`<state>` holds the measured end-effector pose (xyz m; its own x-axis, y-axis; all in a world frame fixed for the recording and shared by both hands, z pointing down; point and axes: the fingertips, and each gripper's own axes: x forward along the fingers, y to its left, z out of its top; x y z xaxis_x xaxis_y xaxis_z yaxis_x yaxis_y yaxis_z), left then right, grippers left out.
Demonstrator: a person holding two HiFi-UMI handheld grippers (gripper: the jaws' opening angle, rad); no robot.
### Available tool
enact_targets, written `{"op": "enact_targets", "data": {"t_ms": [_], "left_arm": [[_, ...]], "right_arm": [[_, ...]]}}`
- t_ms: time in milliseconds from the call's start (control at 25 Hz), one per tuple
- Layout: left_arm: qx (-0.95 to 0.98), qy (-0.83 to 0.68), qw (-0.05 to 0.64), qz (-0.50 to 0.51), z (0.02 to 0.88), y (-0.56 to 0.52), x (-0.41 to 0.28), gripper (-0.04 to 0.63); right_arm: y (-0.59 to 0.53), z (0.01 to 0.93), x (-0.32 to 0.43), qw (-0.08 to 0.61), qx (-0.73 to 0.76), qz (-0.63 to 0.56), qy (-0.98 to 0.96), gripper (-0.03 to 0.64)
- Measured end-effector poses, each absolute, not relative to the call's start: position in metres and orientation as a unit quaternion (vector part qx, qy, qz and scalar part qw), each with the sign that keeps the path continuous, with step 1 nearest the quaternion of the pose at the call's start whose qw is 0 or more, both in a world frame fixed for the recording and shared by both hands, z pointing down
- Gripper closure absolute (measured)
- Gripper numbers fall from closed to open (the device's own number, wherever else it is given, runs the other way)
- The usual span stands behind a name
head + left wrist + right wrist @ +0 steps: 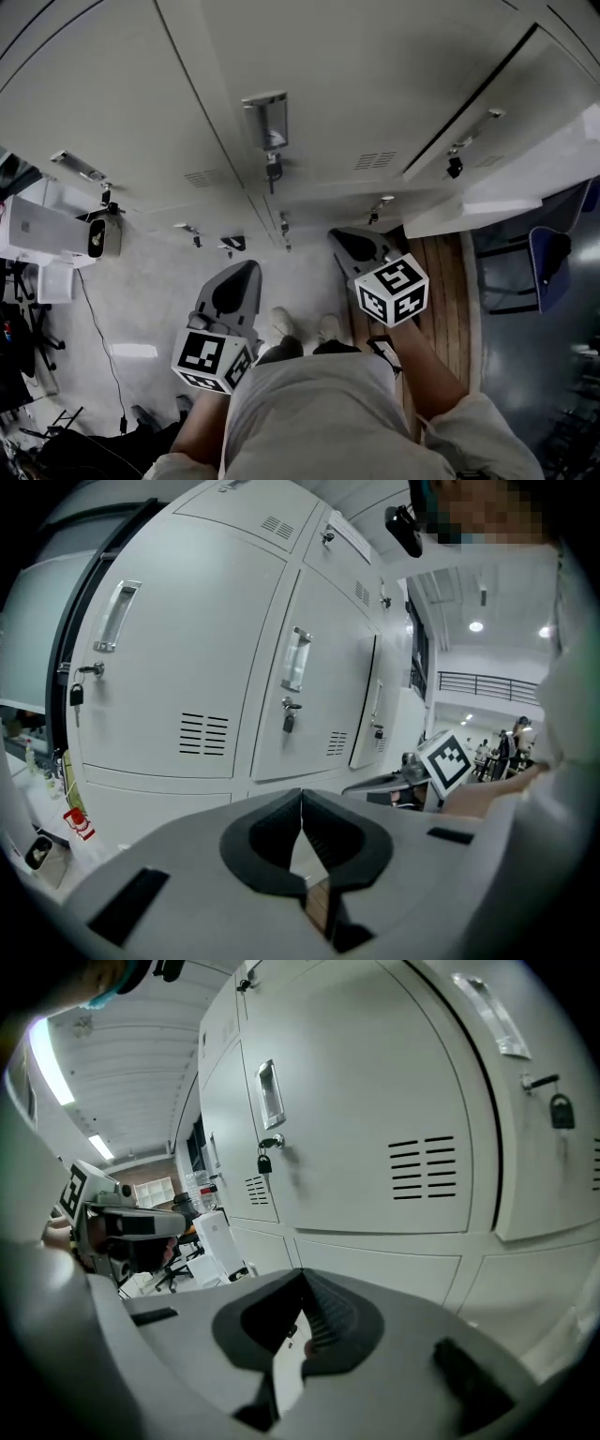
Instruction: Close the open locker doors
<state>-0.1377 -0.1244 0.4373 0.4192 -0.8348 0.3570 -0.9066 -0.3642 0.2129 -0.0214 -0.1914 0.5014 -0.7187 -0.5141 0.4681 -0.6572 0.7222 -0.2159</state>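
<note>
Indoors, a wall of pale grey lockers (309,84) is faced from close by, and it fills most of the head view. One door (525,122) at the right of that view is seen standing ajar, with a dark gap along its edge and a padlock (455,167) hanging on it. The same door is seen at the right edge of the right gripper view (553,1166) and further along the row in the left gripper view (367,705). The doors beside it lie flush, each with a recessed handle (265,117) and a lock below it. The right tool (352,242) is held low before the lockers, near the ajar door but apart from it, its jaws closed together with nothing between them. The left tool (246,270) is held beside it, likewise closed and empty. Below them the person's shoes (281,323) are seen on grey floor (150,309), with wooden boards (455,281) at the right and a blue chair (553,258) further out.
</note>
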Motion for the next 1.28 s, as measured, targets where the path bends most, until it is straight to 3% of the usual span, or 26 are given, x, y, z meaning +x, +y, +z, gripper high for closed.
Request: {"op": "enact_targets", "data": {"t_ms": [680,1280], "left_arm": [[0.844,-0.506,0.155,0.087,0.409,-0.109,-0.074,0.58],[0.846,-0.505,0.149,0.089,0.404,-0.092,-0.061,0.58]], "right_arm": [[-0.126,0.457,0.036,0.163,0.329,0.187,-0.911,0.589],[-0.108,0.435,0.02,0.143,0.302,0.177,-0.926,0.589]]}}
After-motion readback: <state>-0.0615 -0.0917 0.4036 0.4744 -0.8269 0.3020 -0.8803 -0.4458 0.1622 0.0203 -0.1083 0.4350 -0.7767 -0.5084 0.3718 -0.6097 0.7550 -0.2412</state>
